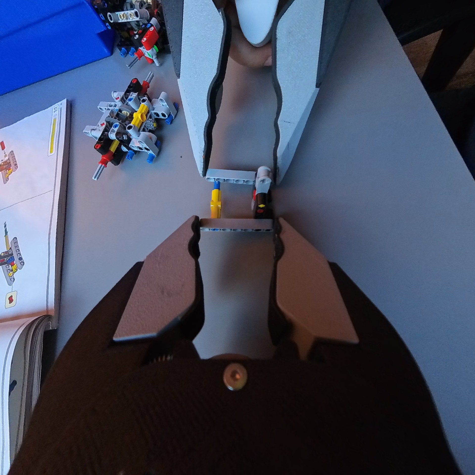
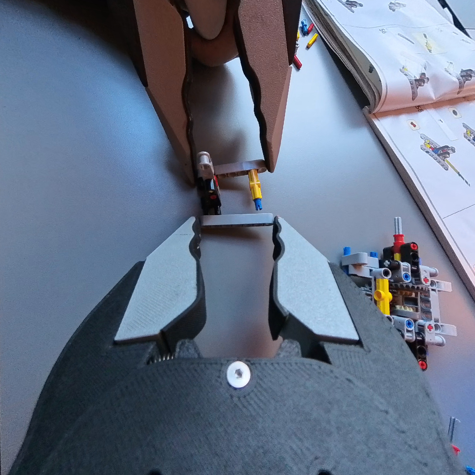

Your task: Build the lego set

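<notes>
Both pinch a grey beam end to end: the left hand-held gripper (image 1: 236, 226) has the one (image 1: 236, 224) carrying a yellow connector (image 1: 216, 203), whose blue pin (image 2: 258, 204) stops just short of the right hand-held gripper's (image 2: 236, 221) beam (image 2: 236, 219). A slight tilt and it'll probably miss the hole, or that black piece (image 2: 211, 196) jams, right above the tabletop (image 1: 359, 231).

**Print only on the booklet**

The only writing you have in view is on the open instruction booklet (image 1: 30, 195) (image 2: 401, 84): small printed page numbers (image 2: 418, 109) at the page corners, beside the building diagrams. In the left wrist view, the corner number (image 1: 55, 109) is too blurred to read.
</notes>
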`<action>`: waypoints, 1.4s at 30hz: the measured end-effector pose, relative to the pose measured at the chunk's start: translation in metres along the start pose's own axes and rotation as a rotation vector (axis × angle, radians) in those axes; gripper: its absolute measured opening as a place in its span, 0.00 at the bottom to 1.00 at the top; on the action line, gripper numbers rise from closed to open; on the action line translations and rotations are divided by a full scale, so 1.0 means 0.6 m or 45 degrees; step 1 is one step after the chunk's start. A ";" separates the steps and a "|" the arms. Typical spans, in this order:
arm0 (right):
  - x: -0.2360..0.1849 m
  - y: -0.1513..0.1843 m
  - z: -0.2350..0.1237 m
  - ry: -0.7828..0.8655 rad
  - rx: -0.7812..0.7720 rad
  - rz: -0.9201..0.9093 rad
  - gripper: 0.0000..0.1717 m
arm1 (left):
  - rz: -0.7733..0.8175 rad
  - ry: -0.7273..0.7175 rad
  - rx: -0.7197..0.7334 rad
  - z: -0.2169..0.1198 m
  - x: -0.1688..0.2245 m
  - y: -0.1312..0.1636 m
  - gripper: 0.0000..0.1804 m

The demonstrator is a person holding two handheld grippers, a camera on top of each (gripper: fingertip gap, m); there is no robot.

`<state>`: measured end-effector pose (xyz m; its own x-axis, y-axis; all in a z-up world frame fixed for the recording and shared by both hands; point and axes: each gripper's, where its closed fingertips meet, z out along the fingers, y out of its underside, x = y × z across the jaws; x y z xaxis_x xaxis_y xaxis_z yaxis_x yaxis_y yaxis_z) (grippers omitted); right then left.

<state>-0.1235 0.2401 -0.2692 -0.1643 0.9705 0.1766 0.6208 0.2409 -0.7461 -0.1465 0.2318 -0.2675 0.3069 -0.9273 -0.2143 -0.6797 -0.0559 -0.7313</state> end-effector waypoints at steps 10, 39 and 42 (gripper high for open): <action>0.000 0.000 0.000 -0.004 -0.001 0.006 0.31 | -0.004 0.004 -0.001 0.000 0.000 0.000 0.31; 0.002 -0.002 0.001 0.017 0.011 -0.044 0.31 | -0.025 0.023 -0.006 0.003 0.001 0.000 0.31; 0.001 -0.005 0.003 0.007 0.016 -0.067 0.31 | -0.029 0.026 -0.008 0.003 0.001 0.000 0.31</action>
<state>-0.1268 0.2402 -0.2679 -0.1923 0.9566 0.2190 0.6018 0.2912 -0.7436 -0.1451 0.2320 -0.2686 0.3087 -0.9330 -0.1849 -0.6768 -0.0789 -0.7320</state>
